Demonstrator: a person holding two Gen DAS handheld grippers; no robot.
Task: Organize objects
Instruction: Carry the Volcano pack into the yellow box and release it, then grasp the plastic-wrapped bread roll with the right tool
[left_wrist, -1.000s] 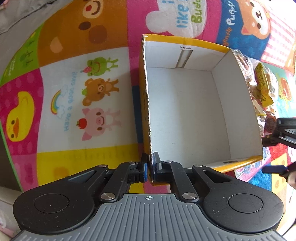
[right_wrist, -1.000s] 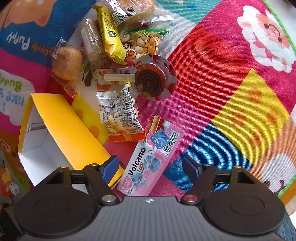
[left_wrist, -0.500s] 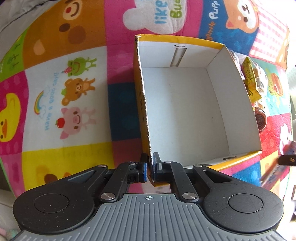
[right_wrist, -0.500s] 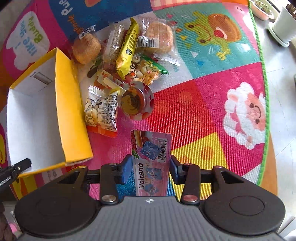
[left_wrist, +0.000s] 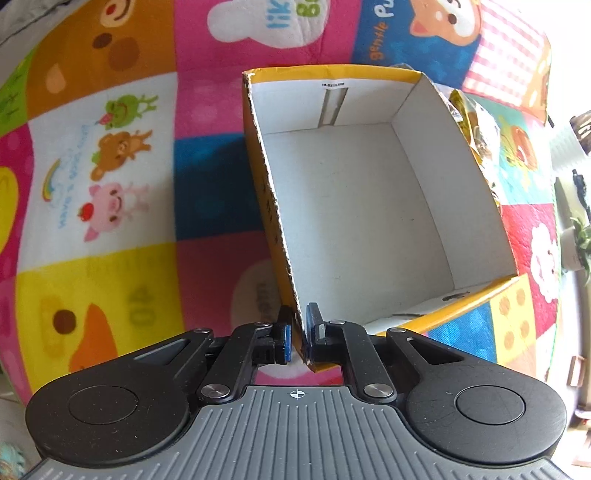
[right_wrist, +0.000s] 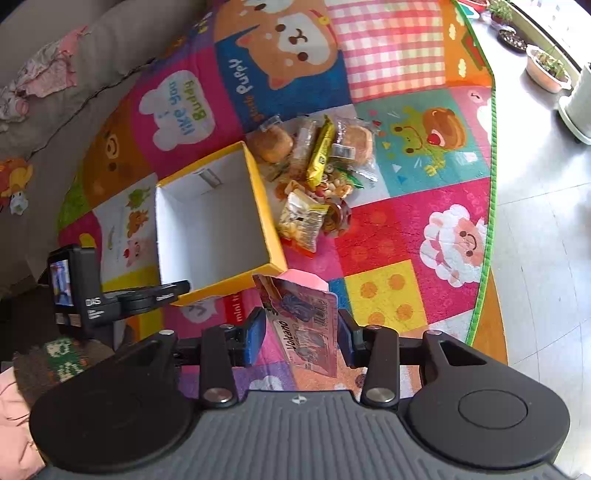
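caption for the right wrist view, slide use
Right gripper holds a pink Volcano snack packet lifted above the play mat, near the empty yellow box.

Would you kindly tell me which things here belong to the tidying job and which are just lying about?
Part of the job:
- yellow box, its wall pinched by the left gripper
- pink Volcano packet, held in the right gripper
- snack pile beside the box

Just lying about:
- play mat
- flower pots on the floor
- sofa

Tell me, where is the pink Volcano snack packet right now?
In the right wrist view, the Volcano packet is held up off the mat between the right gripper fingers, just beside the near corner of the yellow box.
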